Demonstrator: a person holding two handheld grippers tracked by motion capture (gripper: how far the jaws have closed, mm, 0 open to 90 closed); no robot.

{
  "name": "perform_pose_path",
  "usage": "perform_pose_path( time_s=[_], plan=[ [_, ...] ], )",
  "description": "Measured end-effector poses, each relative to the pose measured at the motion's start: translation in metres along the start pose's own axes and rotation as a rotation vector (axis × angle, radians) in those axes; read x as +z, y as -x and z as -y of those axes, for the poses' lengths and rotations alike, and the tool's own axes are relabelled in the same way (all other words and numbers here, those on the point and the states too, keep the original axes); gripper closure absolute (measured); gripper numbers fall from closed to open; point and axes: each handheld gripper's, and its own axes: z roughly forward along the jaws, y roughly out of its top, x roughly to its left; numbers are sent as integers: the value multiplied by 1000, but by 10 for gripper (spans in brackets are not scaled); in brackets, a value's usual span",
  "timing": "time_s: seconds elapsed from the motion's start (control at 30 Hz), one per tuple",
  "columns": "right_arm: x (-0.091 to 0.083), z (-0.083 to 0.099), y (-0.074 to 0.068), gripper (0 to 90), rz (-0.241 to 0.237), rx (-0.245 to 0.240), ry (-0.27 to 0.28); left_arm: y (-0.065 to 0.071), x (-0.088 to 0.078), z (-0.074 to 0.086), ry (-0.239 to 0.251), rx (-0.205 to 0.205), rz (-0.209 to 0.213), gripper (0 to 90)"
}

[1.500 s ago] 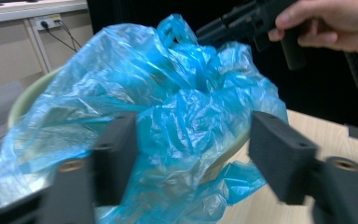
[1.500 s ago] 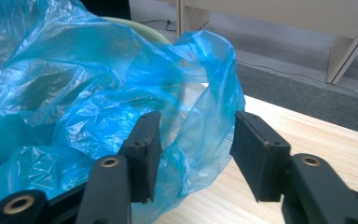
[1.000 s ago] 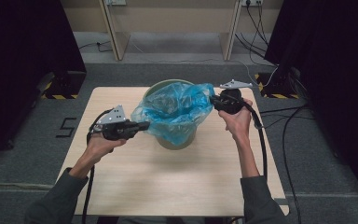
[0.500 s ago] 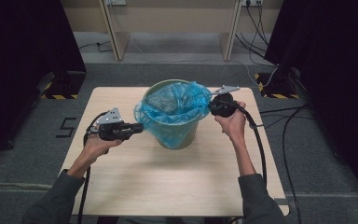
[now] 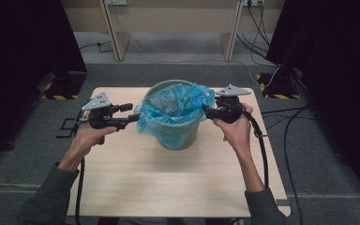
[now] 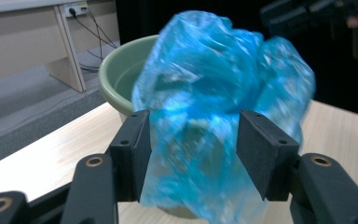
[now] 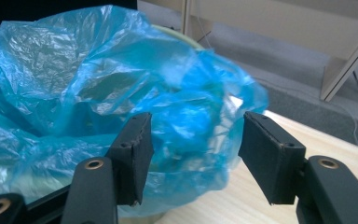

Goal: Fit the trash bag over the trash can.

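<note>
1. Both grippers, left gripper (image 5: 132,116) and right gripper (image 5: 206,110), have just been opening and backed off the blue bag (image 5: 176,112); jaws wide, pads pressing nothing.
2. Bag lines the green bucket (image 5: 165,86), frame centre, on the table (image 5: 168,187).

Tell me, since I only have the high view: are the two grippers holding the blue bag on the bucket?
Observer: No. In the left gripper view the left gripper has its jaws apart, just opened, with the blue bag loose between them.
Operator: And the right one?
Observer: Same. The right gripper has just opened its jaws too; the plastic sits in the gap and the pads do not press it.
Operator: Is the bag over the rim?
Observer: Partly. The left gripper view shows bare green rim of the bucket at the far side.
</note>
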Motion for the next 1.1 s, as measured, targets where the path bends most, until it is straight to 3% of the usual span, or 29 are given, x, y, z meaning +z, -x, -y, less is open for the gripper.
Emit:
perform_pose_path(
  time_s=[0.13, 0.33, 0.5, 0.57, 0.63, 0.77, 0.97, 1.1],
  plan=[
    [15, 1, 8, 568, -21, 30, -15, -7, 6, -5, 9, -37, -21, 419],
    [41, 0, 35, 675, -117, 115, 21, -14, 16, -6, 3, -86, -27, 400],
    [65, -14, 44, 675, -126, 65, 3, -13, 24, -6, 15, -117, -8, 398],
    [69, -23, 42, 620, -102, 16, -18, -12, 25, -10, 25, -120, 2, 395],
    [63, -31, 37, 546, -44, -7, -12, -11, 25, -13, 34, -122, 7, 391],
    [35, -42, 18, 437, 24, -3, 11, -12, 28, -20, 32, -125, 5, 382],
    [12, -28, -13, 379, 4, -21, -9, -19, 50, -25, -17, -169, 27, 375],
    [16, -15, -16, 374, -5, -14, -42, -19, 65, -28, -55, -182, 62, 407]
  ],
)
